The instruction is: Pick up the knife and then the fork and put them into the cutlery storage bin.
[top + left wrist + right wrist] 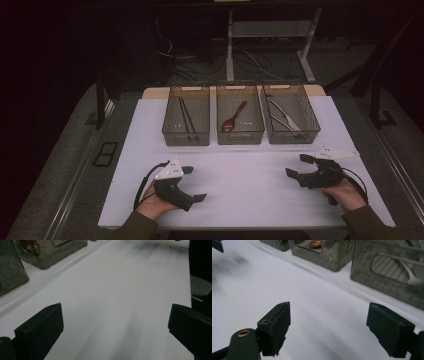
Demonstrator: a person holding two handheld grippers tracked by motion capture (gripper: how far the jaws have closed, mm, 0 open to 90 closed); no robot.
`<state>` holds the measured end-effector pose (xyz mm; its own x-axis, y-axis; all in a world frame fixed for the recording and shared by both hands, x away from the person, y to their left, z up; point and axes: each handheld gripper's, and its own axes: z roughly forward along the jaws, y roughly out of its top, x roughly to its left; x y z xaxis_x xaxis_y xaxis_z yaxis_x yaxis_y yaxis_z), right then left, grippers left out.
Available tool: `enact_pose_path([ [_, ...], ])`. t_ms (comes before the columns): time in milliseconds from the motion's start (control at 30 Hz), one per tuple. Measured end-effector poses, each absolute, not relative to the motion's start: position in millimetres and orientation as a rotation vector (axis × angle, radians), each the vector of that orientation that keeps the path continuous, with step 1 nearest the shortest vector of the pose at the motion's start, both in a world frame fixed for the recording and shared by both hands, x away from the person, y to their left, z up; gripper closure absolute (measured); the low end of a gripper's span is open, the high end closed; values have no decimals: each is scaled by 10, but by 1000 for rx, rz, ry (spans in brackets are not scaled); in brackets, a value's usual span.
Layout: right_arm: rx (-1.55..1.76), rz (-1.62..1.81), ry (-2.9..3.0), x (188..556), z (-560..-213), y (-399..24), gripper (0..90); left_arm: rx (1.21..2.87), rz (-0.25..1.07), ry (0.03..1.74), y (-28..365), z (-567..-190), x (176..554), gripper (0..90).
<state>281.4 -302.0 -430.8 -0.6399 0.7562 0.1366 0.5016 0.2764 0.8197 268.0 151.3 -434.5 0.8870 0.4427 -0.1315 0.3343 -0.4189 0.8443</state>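
Nearby, right tongs (295, 166) gape empty — the spoon (234, 116) lies bowl-end toward the person.

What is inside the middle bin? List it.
The middle bin holds one reddish-brown spoon, lying slantwise with its bowl toward the near wall. The mesh walls dim the bin's floor at the near edge, so anything small there cannot be told.

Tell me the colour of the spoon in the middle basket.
Reddish brown spoon; clearest in the high view.

Three bins along the tabletop's far edge
Chopsticks (186, 116) in the left bin (186, 138), spoon (233, 118) in the middle bin (240, 136), cutlery (285, 118) in the right bin (292, 136).
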Motion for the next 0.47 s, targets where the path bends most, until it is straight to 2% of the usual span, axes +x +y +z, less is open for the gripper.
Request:
enact_pose_path([
  [467,1150,1306,2266,2598,-4446,-3021,175,2051,143,564,1530,-4341,2688,0],
])
